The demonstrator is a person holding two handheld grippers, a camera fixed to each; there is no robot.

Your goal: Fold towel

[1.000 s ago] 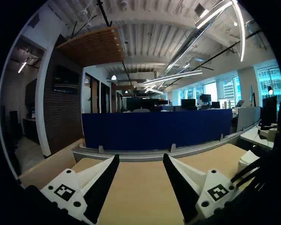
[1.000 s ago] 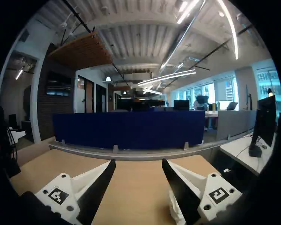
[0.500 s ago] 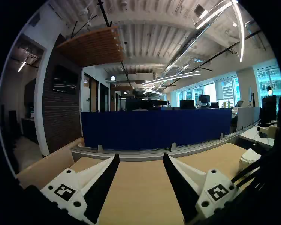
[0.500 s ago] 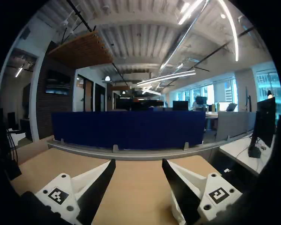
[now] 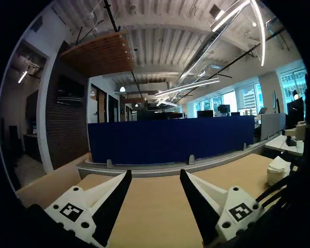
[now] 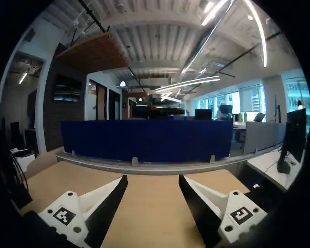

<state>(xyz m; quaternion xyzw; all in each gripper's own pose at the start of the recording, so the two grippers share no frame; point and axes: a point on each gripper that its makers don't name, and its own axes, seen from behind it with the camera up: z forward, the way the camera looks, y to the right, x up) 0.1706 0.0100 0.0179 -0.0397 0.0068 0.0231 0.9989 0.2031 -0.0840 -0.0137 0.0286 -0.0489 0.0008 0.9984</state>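
Shifted a little since a second ago, the left gripper [image 5: 155,172] is held wide apart above the wooden table [image 5: 155,206]. The folded white towel [image 5: 277,169] is seen lying on that table, off to this gripper's right. The right gripper [image 6: 152,177] is likewise spread wide.

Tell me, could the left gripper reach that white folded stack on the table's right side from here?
Probably yes. The left gripper is open, and bare table lies between it and the white stack. It would have to swing right, past some dark rods beside it.
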